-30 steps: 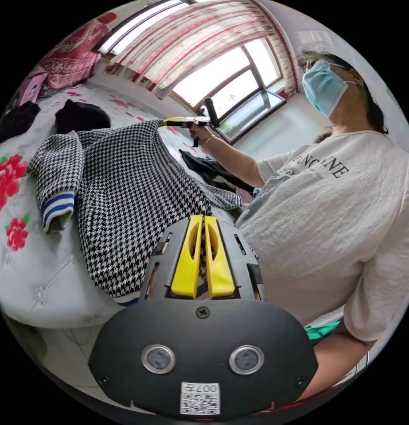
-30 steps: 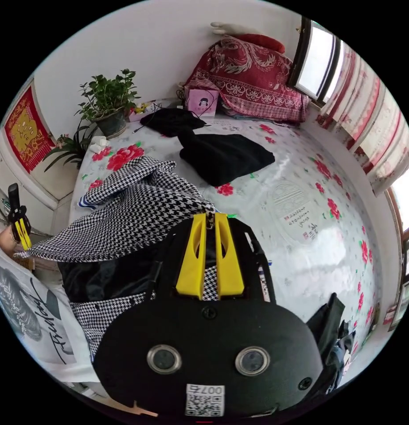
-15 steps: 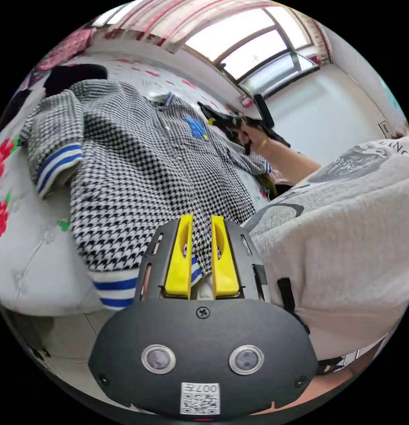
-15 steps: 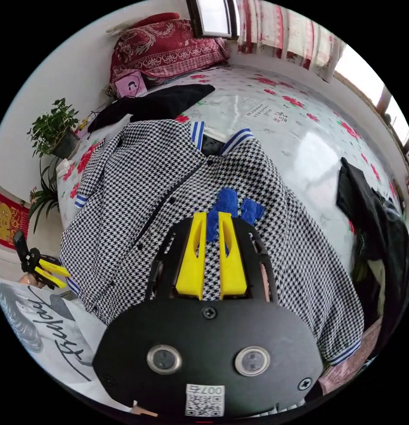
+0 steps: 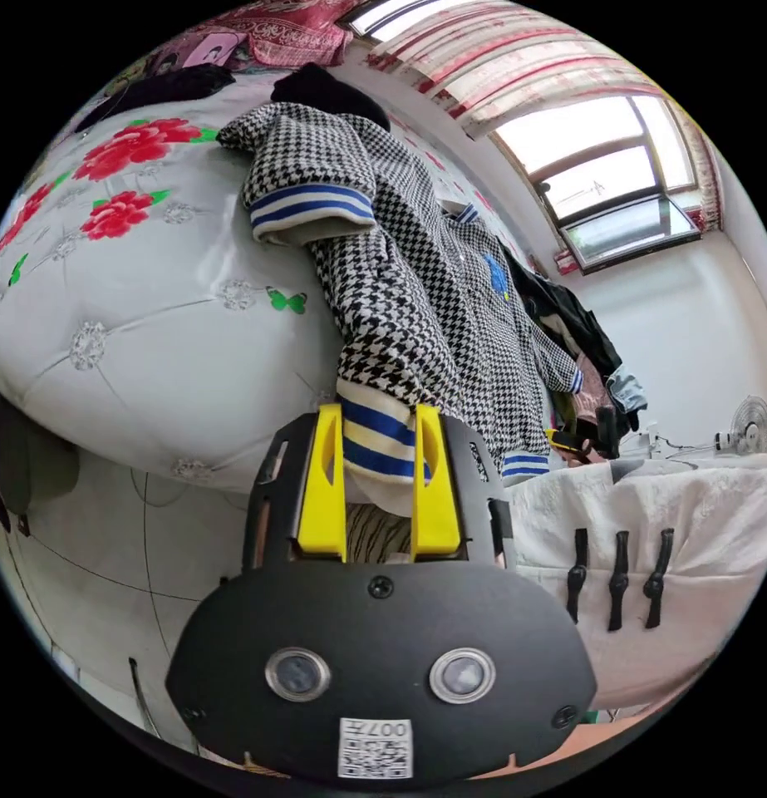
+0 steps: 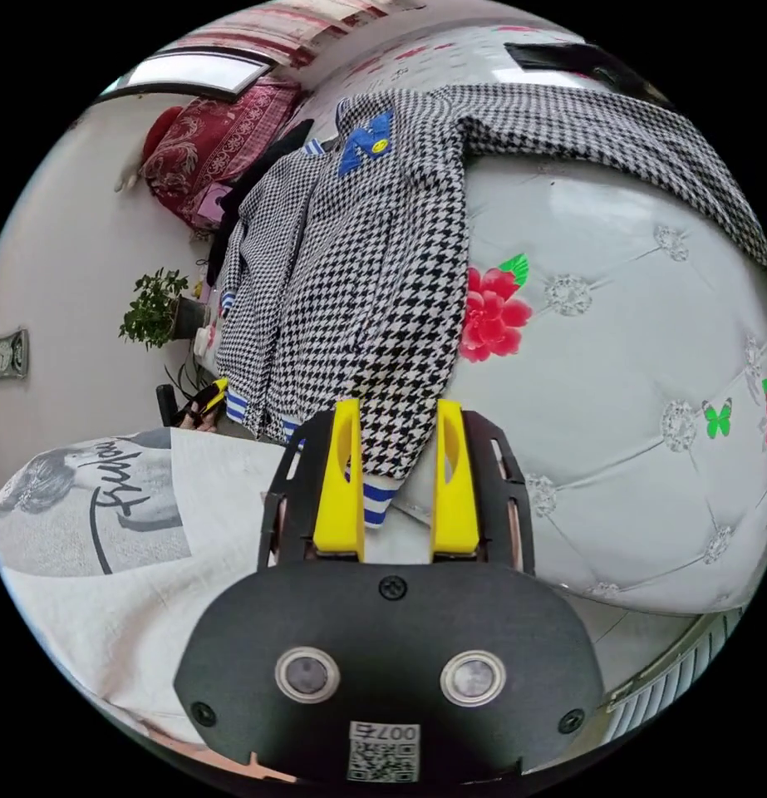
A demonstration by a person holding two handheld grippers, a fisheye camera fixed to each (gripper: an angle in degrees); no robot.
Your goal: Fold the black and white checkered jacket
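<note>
**Jacket laid out front-up on the bed, both jaws standing open at the hem**

Left gripper view: my left hand-held gripper (image 5: 373, 416) sits at the lower centre of the frame with its yellow jaws standing wide apart. The striped hem band of the checkered jacket (image 5: 416, 291) hangs between them, but I see clear gaps on both sides, so nothing is clamped. The jacket runs from that hem up toward the top centre, lying over the edge of the bed (image 5: 134, 332), with one sleeve cuff (image 5: 308, 208) folded over at the upper left. At the right of the frame, near the far hem corner, I can make out the other gripper.

Right gripper view: my right hand-held gripper (image 6: 395, 420) is likewise spread wide, the opposite hem corner dropping between its jaws without being pinched. The jacket (image 6: 358, 274) lies front-up, its blue chest patch (image 6: 362, 145) near the top centre, and one sleeve (image 6: 616, 141) stretches away to the upper right.

I judge the spreading step to be finished and the folding itself not yet begun. The next move calls for gripping a sleeve or a side edge and carrying it across the body, keeping the cloth flat so the hem does not slide off the bed.
</note>
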